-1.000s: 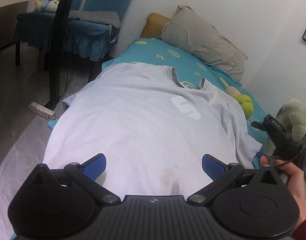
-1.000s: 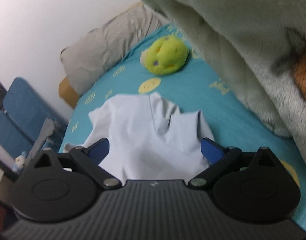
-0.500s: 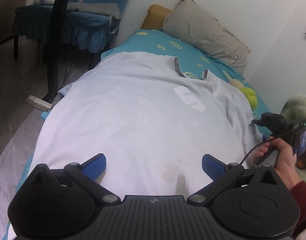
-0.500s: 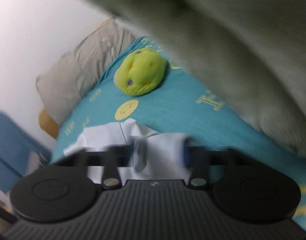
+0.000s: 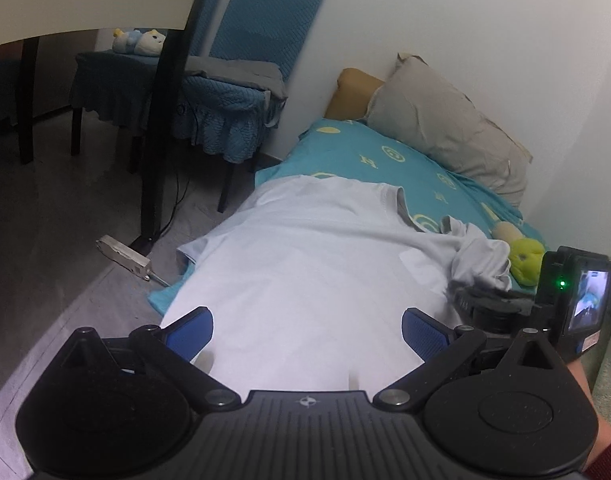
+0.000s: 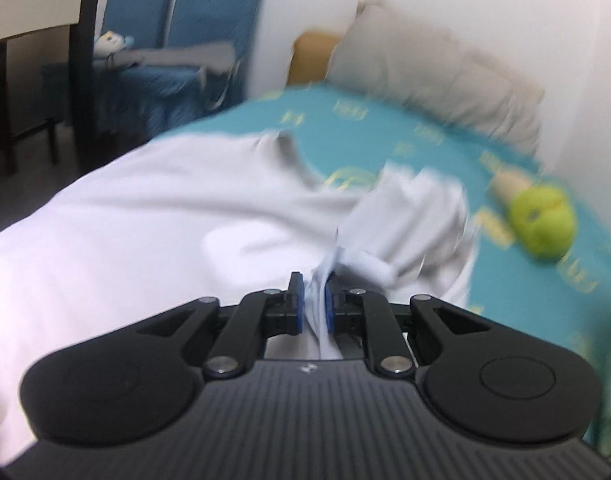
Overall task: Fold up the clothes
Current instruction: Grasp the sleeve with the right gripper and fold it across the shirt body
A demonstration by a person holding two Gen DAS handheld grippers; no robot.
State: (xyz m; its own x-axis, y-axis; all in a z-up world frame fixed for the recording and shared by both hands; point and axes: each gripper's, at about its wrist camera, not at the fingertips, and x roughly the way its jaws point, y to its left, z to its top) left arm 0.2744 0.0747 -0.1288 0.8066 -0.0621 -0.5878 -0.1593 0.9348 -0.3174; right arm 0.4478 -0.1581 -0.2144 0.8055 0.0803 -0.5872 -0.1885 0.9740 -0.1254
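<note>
Left tool (image 5: 305, 330) wide and empty at lower frame over the white T-shirt (image 5: 305, 264) spread mid-frame on the bed (image 5: 385, 152); right tool (image 6: 314, 300), jaws easing apart, pinches its bunched sleeve (image 6: 409, 216) right of centre: first side fold begun, next carry sleeve leftward across.

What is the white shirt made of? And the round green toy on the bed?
The white shirt looks like soft, thin knit cloth, likely cotton: matte, and it bunches into limp folds where the right gripper pinches it. The green toy looks like fuzzy plush fabric with stuffing: dull, rounded, no shine. I can't be sure of either.
</note>
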